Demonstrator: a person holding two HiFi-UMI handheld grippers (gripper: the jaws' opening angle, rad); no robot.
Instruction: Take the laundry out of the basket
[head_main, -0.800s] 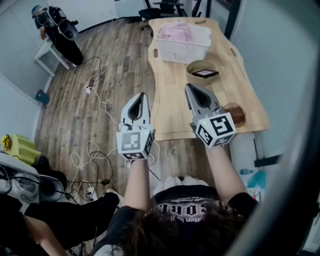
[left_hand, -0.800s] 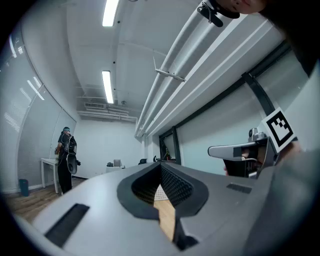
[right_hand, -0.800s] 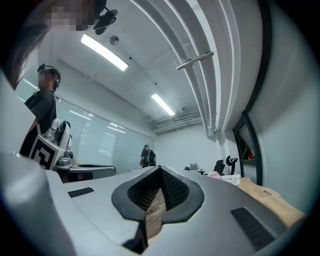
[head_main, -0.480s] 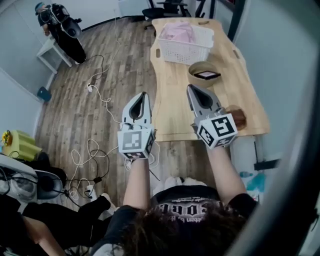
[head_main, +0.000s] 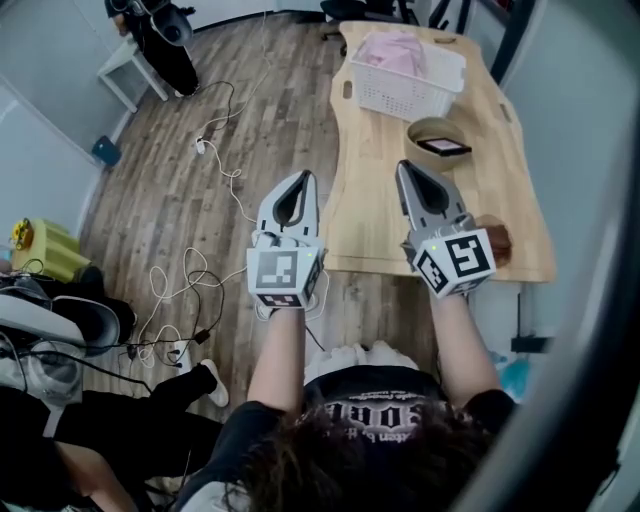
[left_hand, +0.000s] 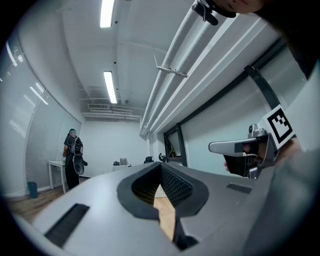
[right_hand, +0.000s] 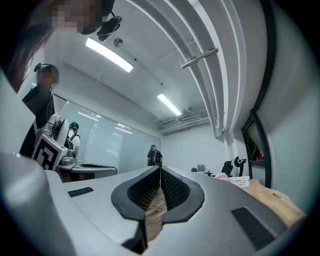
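Both clenched shut and empty: left gripper (head_main: 299, 178) just beside the table (head_main: 375, 215), right gripper (head_main: 406, 166) above its near edge.

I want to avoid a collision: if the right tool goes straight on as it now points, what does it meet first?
Probably nothing near: the right tool aims left of the basket, though depth is unclear.

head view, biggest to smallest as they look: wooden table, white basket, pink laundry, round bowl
1. light wooden table
2. white slatted plastic basket
3. pink laundry heap and round tan bowl look about alike; the farther, partly hidden laundry makes ranking them unsure
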